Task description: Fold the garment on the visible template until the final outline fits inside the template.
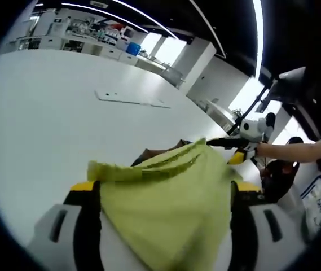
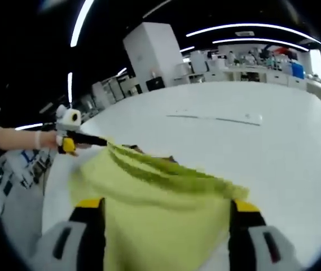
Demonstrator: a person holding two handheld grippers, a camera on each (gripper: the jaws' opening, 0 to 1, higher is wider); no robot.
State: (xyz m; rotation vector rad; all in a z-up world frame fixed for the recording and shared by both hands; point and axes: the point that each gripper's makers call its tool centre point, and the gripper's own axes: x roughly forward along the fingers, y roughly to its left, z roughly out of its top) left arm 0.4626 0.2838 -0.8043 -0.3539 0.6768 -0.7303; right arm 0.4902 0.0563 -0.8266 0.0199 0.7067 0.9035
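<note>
In the left gripper view we see the yellow-green cloth garment (image 1: 171,209) draped between the left tool (image 1: 163,226) and its two black jaws with yellow tips, the cloth spreading over the gap between them and hiding it. We cannot tell how far the left tool's jaws stand apart, though the cloth hangs from them and appears to be gripped. The garment is lifted above the broad white surface (image 1: 64,124), and its far edge stretches to the right, where the right tool (image 1: 236,148), black with yellow tips, pinches a corner of it. A person's hand (image 1: 273,150) holds that tool.

In the right gripper view the same garment (image 2: 166,220) covers the space between the right tool (image 2: 166,231) and its jaws; again the opening is hidden, so we cannot tell its width. The cloth runs to the left, where the left tool (image 2: 81,141) grips its corner, held by a hand (image 2: 44,140). A dark brown patch (image 2: 149,155) shows just beyond the garment's top edge; we cannot tell what it is.

A thin flat white sheet (image 1: 129,99) lies on the surface well beyond the garment, also visible in the right gripper view (image 2: 216,118).

For containers, a small blue bin (image 1: 132,48) stands on the far benches; its contents are too small to make out. We can read no writing.
</note>
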